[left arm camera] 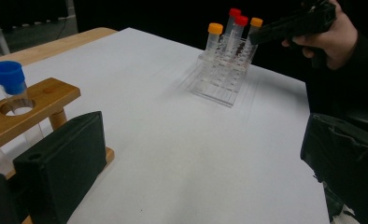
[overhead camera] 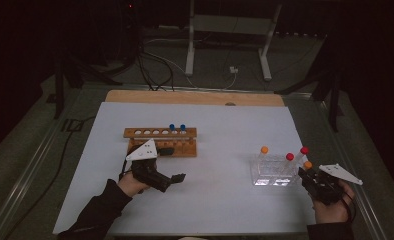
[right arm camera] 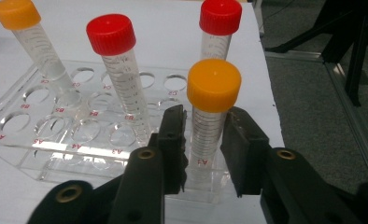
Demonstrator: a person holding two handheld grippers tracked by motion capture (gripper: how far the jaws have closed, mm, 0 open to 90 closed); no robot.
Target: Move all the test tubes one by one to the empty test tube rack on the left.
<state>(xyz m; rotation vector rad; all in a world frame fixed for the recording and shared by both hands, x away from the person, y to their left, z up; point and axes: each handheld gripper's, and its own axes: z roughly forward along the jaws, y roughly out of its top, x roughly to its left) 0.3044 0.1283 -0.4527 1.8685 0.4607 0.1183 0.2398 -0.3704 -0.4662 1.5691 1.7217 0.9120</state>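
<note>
My right hand-held gripper (right arm camera: 203, 140) sits low at the near right corner of the clear rack (right arm camera: 14, 144), with its two black jaws on either side of the orange-capped tube (right arm camera: 209, 121) that stands in the corner hole. The jaws are drawn in narrow around the tube's clear body, below the cap. The left jaw looks to be against the tube wall; on the right I still see a thin sliver between pad and tube, so I judge the grip is at the point of closing and not certainly firm.

What matters for the lift is the tube's long axis. It stands nearly upright in its hole, and the jaws cross it from the sides, so I think the way out is straight up along that axis until the bottom clears the rack. A pull toward me would likely lever it against the hole's edge.

Just behind it stands a red-capped tube (right arm camera: 217, 28). A second red-capped tube (right arm camera: 116, 70) stands to the left, and another orange-capped one (right arm camera: 32, 42) leans at the far left of the rack.

From the high view, the right hand-held gripper (overhead camera: 309, 175) is at the rack, while my left hand-held gripper (overhead camera: 177, 177) lies well apart across the white table (overhead camera: 220, 125), just in front of the wooden rack (overhead camera: 160, 134) with its two blue-capped tubes (overhead camera: 177, 128). Its jaws stand wide with nothing between them.
</note>
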